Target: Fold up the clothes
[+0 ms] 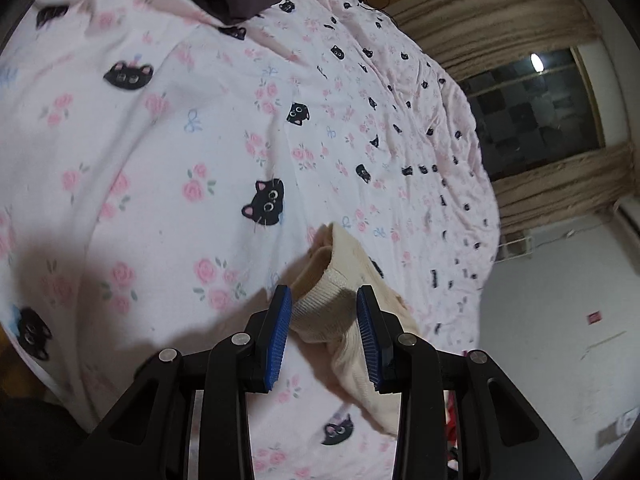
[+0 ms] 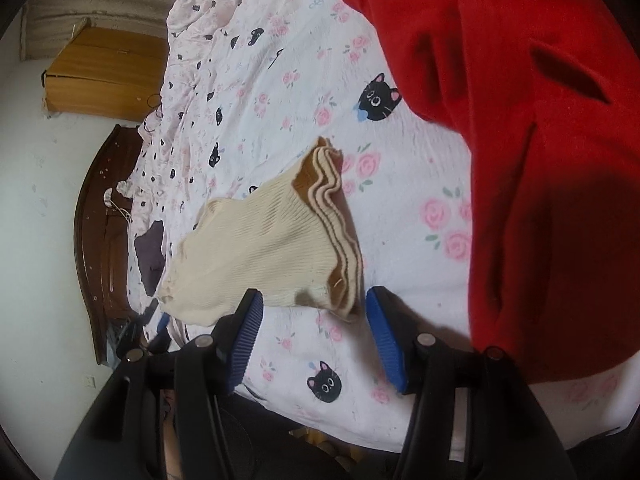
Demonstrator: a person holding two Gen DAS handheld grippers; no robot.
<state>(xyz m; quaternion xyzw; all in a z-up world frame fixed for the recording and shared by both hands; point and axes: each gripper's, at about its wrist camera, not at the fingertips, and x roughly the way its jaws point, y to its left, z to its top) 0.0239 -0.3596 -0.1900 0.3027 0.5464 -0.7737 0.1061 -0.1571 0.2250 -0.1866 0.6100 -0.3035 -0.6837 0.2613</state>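
Open bedsheet (image 1: 160, 168) was seen ahead and to the left of the left gripper (image 1: 324, 300), whose gap was filled by a cream knit garment (image 1: 332, 304). Passage beside the right gripper (image 2: 314, 300) was blocked by a red garment (image 2: 540, 140).

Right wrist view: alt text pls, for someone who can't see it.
A cream knit garment with brown-striped edges lies folded on a cat-and-rose print sheet, just ahead of the open right claw. A red garment fills the right side, and a wooden headboard stands at left.
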